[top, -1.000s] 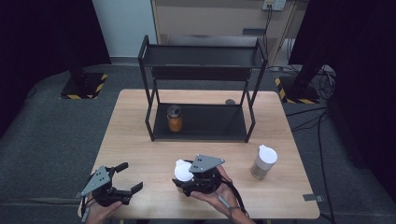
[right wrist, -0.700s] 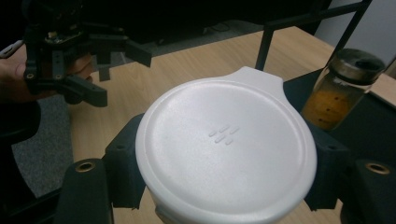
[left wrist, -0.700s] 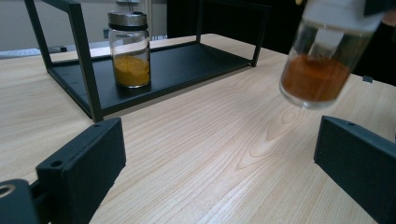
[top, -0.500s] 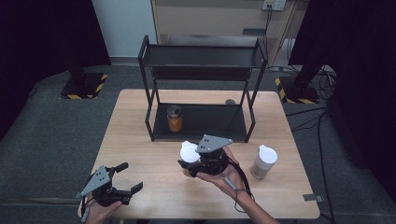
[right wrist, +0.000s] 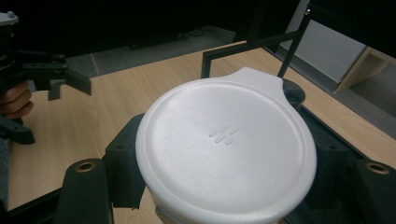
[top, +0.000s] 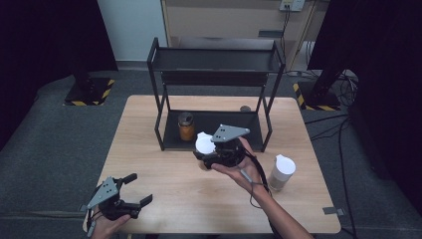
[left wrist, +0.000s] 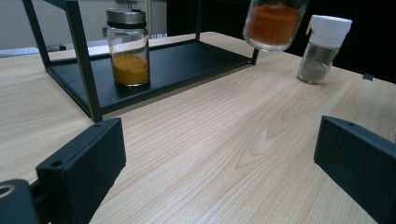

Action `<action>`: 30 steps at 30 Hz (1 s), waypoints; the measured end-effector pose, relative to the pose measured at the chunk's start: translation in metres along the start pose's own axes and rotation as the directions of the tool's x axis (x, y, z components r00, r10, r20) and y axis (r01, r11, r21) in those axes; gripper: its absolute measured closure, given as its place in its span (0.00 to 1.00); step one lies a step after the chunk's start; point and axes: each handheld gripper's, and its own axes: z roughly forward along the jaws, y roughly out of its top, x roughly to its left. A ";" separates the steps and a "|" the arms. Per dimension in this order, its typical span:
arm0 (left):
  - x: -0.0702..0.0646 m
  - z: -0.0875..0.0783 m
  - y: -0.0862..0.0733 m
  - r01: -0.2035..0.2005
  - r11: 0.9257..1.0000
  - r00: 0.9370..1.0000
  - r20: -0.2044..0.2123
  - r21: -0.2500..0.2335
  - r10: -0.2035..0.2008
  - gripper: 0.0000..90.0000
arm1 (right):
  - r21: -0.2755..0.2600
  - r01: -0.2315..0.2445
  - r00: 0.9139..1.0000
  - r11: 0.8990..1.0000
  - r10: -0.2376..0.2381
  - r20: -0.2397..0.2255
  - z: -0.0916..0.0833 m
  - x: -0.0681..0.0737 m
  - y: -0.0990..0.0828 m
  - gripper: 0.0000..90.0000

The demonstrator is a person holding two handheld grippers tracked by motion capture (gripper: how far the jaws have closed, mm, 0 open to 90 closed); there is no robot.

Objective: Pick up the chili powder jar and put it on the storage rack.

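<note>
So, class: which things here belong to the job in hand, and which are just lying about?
In the job:
- right gripper
- white-lidded spice jar it holds
- black shelf rack

Lying about:
- yellow spice jar on the rack
- second white-lidded jar on the table
- left gripper, open

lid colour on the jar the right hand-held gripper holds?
White lid on the spice jar; clearest in the right gripper view.

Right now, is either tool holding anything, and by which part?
The right tool holds a white-lidded spice jar by its sides just under the lid. The left tool is open and holds nothing.
</note>
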 end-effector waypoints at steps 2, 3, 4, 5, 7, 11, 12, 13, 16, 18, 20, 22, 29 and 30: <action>0.000 0.000 0.000 0.000 1.000 1.000 0.001 0.000 0.000 0.01 | 0.005 0.001 1.000 1.000 -0.001 0.007 0.003 -0.003 0.002 0.34; 0.000 0.000 0.000 0.000 1.000 1.000 0.002 -0.001 0.000 0.01 | 0.007 0.000 1.000 1.000 0.000 0.014 0.005 -0.006 0.003 0.34; 0.000 0.000 0.000 0.000 1.000 1.000 0.002 -0.001 0.000 0.01 | 0.007 0.001 1.000 1.000 -0.001 0.019 0.006 -0.007 0.003 0.34; 0.000 0.000 0.000 0.000 1.000 1.000 0.003 -0.001 0.000 0.01 | 0.008 -0.001 1.000 1.000 0.000 0.026 0.009 -0.009 0.004 0.34; 0.000 0.000 0.000 0.000 1.000 1.000 0.003 -0.001 0.000 0.01 | 0.012 0.002 0.999 1.000 -0.002 0.036 0.013 -0.012 0.005 0.34; 0.000 0.000 0.000 0.000 1.000 1.000 0.003 -0.002 0.000 0.01 | 0.017 0.001 0.999 1.000 -0.002 0.046 0.021 -0.019 0.006 0.34; 0.000 0.000 0.000 0.001 1.000 1.000 0.003 -0.003 -0.001 0.01 | 0.018 0.002 0.999 1.000 -0.003 0.049 0.023 -0.021 0.006 0.34; 0.000 0.000 0.000 0.001 1.000 1.000 0.003 -0.003 -0.001 0.01 | 0.019 0.002 0.999 1.000 -0.003 0.050 0.025 -0.023 0.006 0.34; 0.000 0.000 0.000 0.000 1.000 1.000 0.002 -0.003 0.000 0.01 | 0.017 -0.014 0.999 1.000 0.013 0.053 0.031 -0.031 0.005 0.35; 0.000 0.000 0.000 0.000 1.000 1.000 0.002 -0.003 0.000 0.01 | 0.018 -0.018 0.998 1.000 0.017 0.062 0.035 -0.035 0.005 0.34; 0.000 0.000 0.000 0.001 1.000 1.000 0.002 -0.001 -0.001 0.01 | 0.020 -0.021 0.997 1.000 0.019 0.069 0.039 -0.039 0.006 0.34; 0.000 0.000 0.000 0.001 1.000 1.000 0.002 0.000 -0.001 0.01 | 0.019 -0.027 0.997 0.999 0.025 0.072 0.043 -0.044 0.006 0.34; 0.000 0.001 0.000 -0.002 1.000 1.000 0.003 0.003 0.002 0.01 | 0.022 -0.049 0.994 0.999 0.047 0.095 0.059 -0.060 0.004 0.34; 0.000 0.001 0.000 -0.003 1.000 1.000 0.003 0.003 0.003 0.01 | 0.023 -0.054 0.994 0.998 0.052 0.098 0.062 -0.062 0.004 0.35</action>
